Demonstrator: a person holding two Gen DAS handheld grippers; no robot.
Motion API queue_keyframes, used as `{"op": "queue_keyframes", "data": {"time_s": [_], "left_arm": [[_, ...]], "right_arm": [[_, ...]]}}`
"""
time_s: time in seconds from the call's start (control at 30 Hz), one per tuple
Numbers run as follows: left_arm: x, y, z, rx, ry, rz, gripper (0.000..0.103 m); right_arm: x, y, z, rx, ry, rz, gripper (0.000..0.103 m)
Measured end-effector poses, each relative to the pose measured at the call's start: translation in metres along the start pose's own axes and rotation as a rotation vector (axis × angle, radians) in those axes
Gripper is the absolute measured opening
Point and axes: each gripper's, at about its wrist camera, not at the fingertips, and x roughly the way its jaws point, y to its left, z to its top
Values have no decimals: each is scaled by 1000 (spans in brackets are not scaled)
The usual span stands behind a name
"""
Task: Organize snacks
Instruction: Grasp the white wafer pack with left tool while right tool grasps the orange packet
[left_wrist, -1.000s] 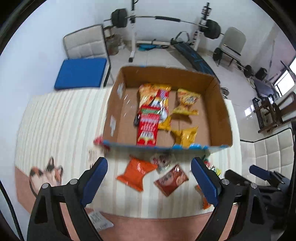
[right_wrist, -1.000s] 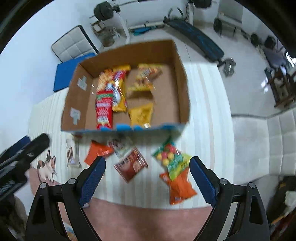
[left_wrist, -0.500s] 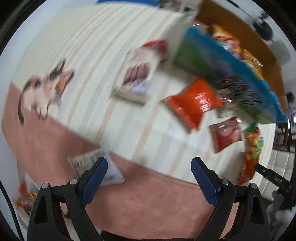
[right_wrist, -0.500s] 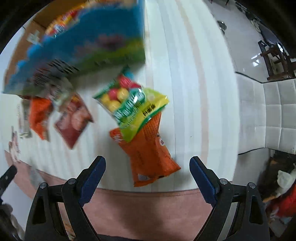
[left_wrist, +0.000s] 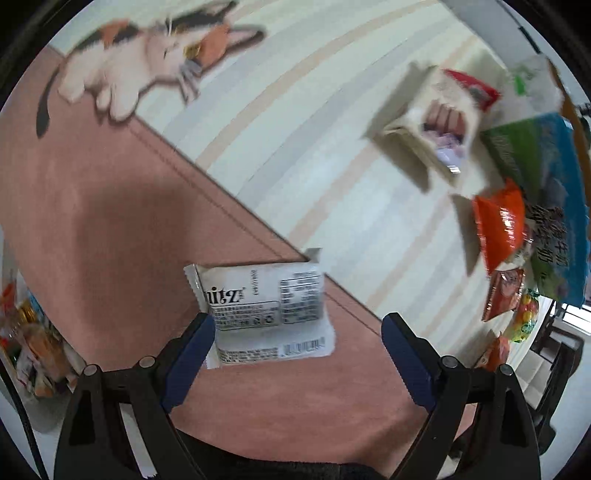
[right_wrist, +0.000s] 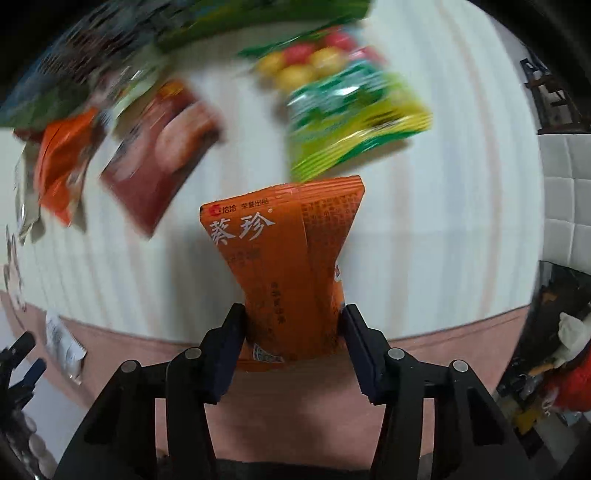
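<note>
Left gripper (left_wrist: 297, 334) points steeply down, jaws spread wide; blue pads well apart, left pad at edge of white packet (left_wrist: 264, 312), right pad clear of it, nothing pinched

Right gripper (right_wrist: 291, 326) also points steeply down, jaws closing; both blue pads press sides of orange packet (right_wrist: 286, 258), packet waist squeezed narrow between them

In right wrist view, left gripper's black arm and blue pad tip show at far left edge, blurred
</note>
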Motion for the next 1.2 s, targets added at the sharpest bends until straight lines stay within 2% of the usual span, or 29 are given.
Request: {"op": "queue_keyframes", "data": {"time_s": [0.2,0.33,0.5,0.63,0.83,1.0,1.2], "left_arm": [[35,7,6,7,109,40,92],[45,9,4,16,127,71,92],[44,10,-1,22,106,70,91],[32,11,-5,57,83,69,61],[17,0,-8,100,75,15,56],[-7,-40,-16,197,46,-45,55],[-54,-118,-19,377,-13,-131,55]], "right_arm": [[11,31,-12,-33,28,-23,56],[10,32,-15,-37,33,-45,57],[14,38,-8,-34,37,-51,56],[14,34,-2,-33,29,-44,55],[-1,27,-18,-24,13,-6,48],[-18,21,-31,-16,-2,46,44],[-61,19,-35,-16,-64,130,43]]}}
